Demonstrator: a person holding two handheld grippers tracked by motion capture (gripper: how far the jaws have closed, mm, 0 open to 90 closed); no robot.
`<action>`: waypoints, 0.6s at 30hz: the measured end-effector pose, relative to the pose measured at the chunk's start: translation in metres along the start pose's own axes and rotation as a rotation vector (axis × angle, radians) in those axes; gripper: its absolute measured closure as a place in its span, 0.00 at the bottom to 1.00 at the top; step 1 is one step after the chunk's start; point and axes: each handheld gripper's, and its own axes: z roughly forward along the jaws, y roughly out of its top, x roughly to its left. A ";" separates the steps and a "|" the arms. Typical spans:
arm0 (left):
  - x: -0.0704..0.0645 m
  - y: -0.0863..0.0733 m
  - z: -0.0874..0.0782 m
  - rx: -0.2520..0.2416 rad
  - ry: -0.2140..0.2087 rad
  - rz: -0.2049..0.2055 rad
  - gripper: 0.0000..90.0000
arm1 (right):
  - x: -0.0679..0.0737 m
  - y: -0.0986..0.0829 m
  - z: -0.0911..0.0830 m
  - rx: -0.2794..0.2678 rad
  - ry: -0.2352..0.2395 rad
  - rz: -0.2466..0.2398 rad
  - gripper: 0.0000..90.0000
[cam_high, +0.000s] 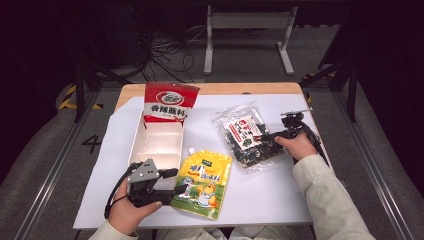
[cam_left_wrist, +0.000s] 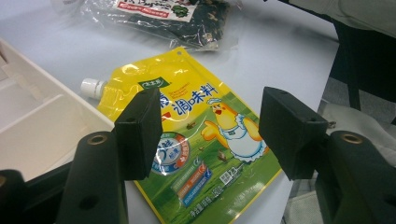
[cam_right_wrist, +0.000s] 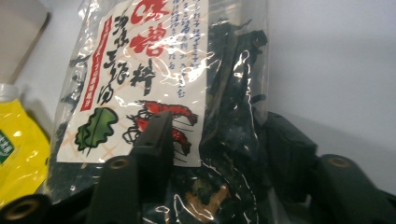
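A yellow spout pouch (cam_high: 204, 181) (cam_left_wrist: 205, 121) with a chicken print lies flat near the table's front edge. My left gripper (cam_high: 177, 181) (cam_left_wrist: 212, 135) is open at the pouch's left edge, with its jaws spread wide just above the pouch. A clear bag of dark seaweed (cam_high: 246, 136) (cam_right_wrist: 187, 93) lies at the right. My right gripper (cam_high: 261, 136) (cam_right_wrist: 219, 144) is open, and the bag's near edge lies between its jaws. Left of the pouch is a white divided box (cam_high: 156, 145) (cam_left_wrist: 28, 116), with a red packet (cam_high: 169, 102) standing in its far end.
A white sheet (cam_high: 280, 190) covers most of the wooden table (cam_high: 215, 88). Bare sheet lies at the front right and far left. A white metal frame (cam_high: 247, 35) and cables are on the floor beyond the table.
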 end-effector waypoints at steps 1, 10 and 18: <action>0.000 0.000 0.000 -0.003 0.000 -0.002 0.45 | 0.002 0.000 0.000 0.007 -0.001 -0.013 0.58; 0.001 0.000 0.001 -0.001 -0.005 -0.010 0.45 | 0.017 0.004 -0.006 0.068 -0.082 -0.117 0.79; 0.002 0.000 0.005 -0.032 -0.022 -0.015 0.40 | 0.022 0.002 -0.012 0.080 -0.107 -0.176 0.90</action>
